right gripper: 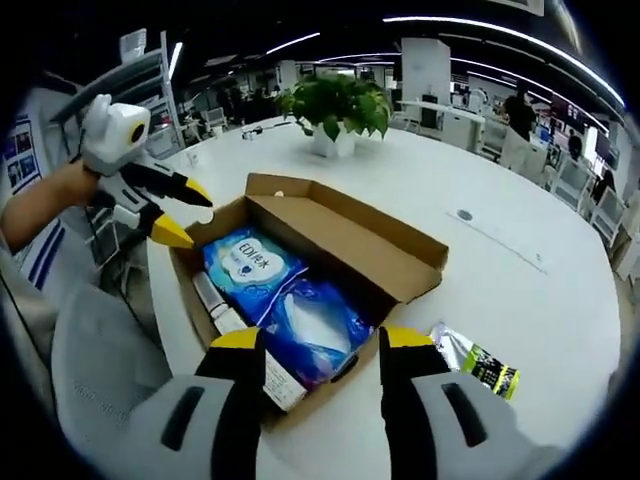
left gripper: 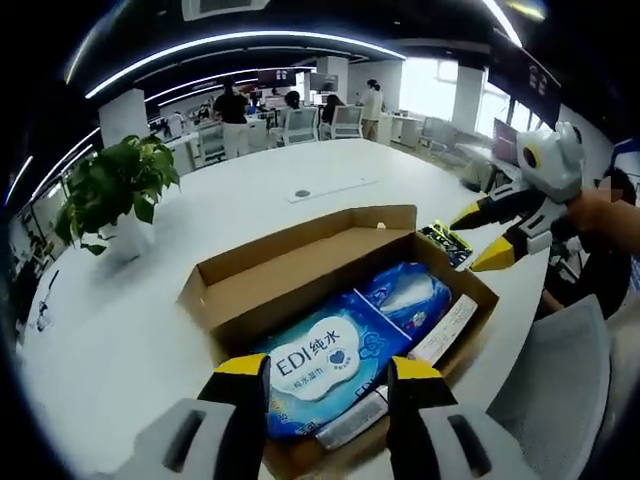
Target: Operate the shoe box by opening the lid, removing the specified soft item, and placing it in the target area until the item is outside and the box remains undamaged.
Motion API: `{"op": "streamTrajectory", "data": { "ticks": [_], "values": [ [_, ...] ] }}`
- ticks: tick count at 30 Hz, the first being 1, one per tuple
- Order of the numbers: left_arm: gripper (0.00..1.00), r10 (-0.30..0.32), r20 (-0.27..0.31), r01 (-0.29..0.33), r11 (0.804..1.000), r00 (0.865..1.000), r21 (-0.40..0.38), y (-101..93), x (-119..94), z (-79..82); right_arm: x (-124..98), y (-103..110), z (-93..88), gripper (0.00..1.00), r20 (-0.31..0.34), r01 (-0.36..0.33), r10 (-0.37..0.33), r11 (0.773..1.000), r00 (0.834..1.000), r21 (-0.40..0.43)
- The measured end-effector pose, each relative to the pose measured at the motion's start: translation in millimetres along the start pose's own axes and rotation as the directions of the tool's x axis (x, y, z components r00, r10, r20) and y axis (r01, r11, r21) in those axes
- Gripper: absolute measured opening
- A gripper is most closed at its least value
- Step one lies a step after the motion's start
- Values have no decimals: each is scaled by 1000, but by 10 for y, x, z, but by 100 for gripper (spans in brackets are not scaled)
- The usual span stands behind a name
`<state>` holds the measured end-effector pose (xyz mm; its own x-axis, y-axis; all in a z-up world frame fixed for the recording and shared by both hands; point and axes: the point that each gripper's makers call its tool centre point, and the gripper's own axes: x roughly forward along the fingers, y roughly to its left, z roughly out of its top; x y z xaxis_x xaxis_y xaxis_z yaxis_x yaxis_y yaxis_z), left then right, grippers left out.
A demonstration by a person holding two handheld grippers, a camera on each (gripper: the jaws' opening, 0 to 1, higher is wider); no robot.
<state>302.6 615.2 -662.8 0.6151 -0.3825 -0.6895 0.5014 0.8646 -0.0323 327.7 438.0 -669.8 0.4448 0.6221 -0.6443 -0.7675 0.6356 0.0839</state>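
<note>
Open cardboard shoe box (left gripper: 300,275) holds 2 glossy blue soft packs (left gripper: 325,365).

Each grey claw (left gripper: 328,385) (right gripper: 320,355) has black jaws tipped yellow.

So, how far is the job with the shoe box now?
Done: the shoe box lid stands open. In hand: nothing; left tongs and right tongs hover open at opposite ends. Left: the blue wipes pack and the other soft pack lie inside, so lifting out and placing remain.

Open office: white table (left gripper: 150,330), potted plant (left gripper: 112,185), ceiling light strips (left gripper: 230,42).
</note>
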Motion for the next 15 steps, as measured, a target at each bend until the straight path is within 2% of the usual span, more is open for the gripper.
{"op": "streamTrajectory", "data": {
  "ticks": [8,15],
  "values": [
    [40,51,3,-51,998,999,-49,188,-126,-185,221,141,-24,35,-35,-48,47,999,998,-8],
    [35,100,1,-99,992,995,-83,349,-189,-323,377,245,0,31,-37,-80,81,997,996,17]
  ]
}}
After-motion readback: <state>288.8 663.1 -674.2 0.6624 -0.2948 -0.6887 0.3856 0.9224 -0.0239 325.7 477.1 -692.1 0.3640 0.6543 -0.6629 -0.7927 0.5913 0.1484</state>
